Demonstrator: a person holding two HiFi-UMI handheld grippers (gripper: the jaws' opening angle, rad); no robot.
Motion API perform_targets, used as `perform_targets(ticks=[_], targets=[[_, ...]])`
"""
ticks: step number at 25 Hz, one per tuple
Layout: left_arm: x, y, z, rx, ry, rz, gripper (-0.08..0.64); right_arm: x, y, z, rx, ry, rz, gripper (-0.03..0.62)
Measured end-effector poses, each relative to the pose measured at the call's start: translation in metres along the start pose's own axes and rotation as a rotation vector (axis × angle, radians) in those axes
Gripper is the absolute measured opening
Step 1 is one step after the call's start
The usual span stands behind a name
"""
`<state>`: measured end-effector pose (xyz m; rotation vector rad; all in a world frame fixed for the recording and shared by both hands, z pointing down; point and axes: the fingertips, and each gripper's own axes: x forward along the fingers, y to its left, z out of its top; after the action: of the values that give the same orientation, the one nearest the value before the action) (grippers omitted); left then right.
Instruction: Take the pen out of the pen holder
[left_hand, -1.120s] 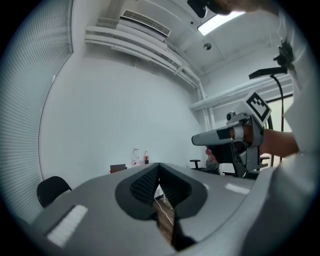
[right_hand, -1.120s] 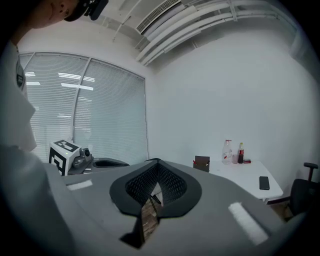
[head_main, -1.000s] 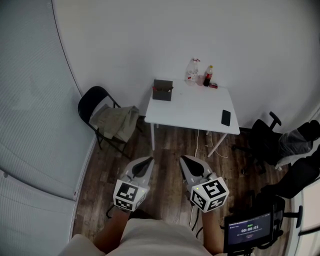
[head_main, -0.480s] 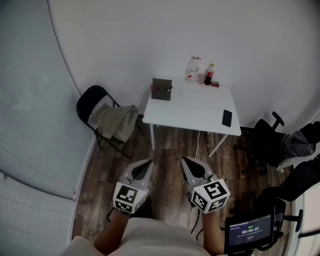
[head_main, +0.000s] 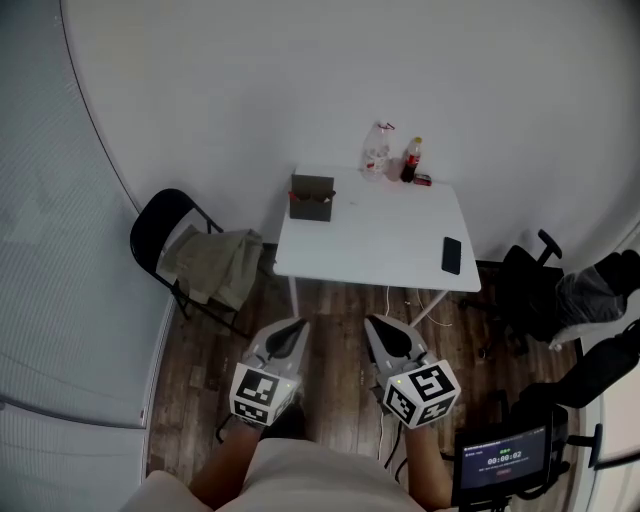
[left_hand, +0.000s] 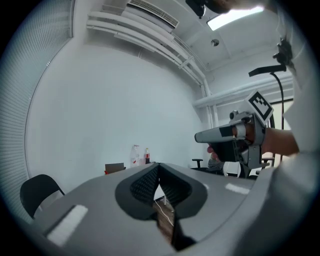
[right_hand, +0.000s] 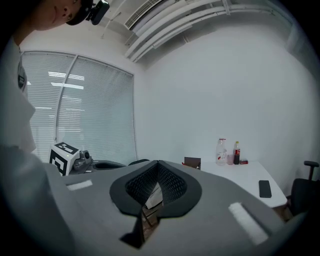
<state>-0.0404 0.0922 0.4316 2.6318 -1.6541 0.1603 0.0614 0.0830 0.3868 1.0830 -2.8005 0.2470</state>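
A brown box-shaped pen holder (head_main: 311, 196) stands at the far left corner of a white table (head_main: 375, 245), well ahead of me. A bit of red shows at its rim; the pen itself is too small to make out. The holder also appears small in the left gripper view (left_hand: 115, 168) and the right gripper view (right_hand: 192, 163). My left gripper (head_main: 293, 330) and right gripper (head_main: 377, 328) are held side by side over the wooden floor, short of the table. Both are shut with nothing between the jaws, whose tips meet (left_hand: 159, 165) (right_hand: 158, 162).
On the table stand a clear bottle (head_main: 376, 150) and a cola bottle (head_main: 410, 160) at the back, with a black phone (head_main: 452, 255) near the right edge. A black folding chair with cloth (head_main: 205, 262) is to the left, office chairs (head_main: 530, 285) to the right, and a screen (head_main: 500, 462) at lower right.
The table and chair have slid down and left in the head view, so the view has come somewhat closer to the table. Both grippers stay shut, side by side.
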Motion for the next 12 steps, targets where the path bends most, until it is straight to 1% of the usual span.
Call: perform_targets(ticks=[3,6,12], targets=[[0.027,0.023,0.007,-0.007,0.006,-0.030,0.000,0.035,-0.014,0.013,-0.006,-0.001,-0.010,0.003],[0.052,0.050,0.011,-0.005,0.017,-0.043,0.000,0.068,-0.026,0.025,-0.007,-0.010,-0.012,0.003],[0.091,0.098,0.010,-0.006,0.025,-0.072,0.000,0.120,-0.050,0.033,0.012,-0.010,-0.048,0.003]])
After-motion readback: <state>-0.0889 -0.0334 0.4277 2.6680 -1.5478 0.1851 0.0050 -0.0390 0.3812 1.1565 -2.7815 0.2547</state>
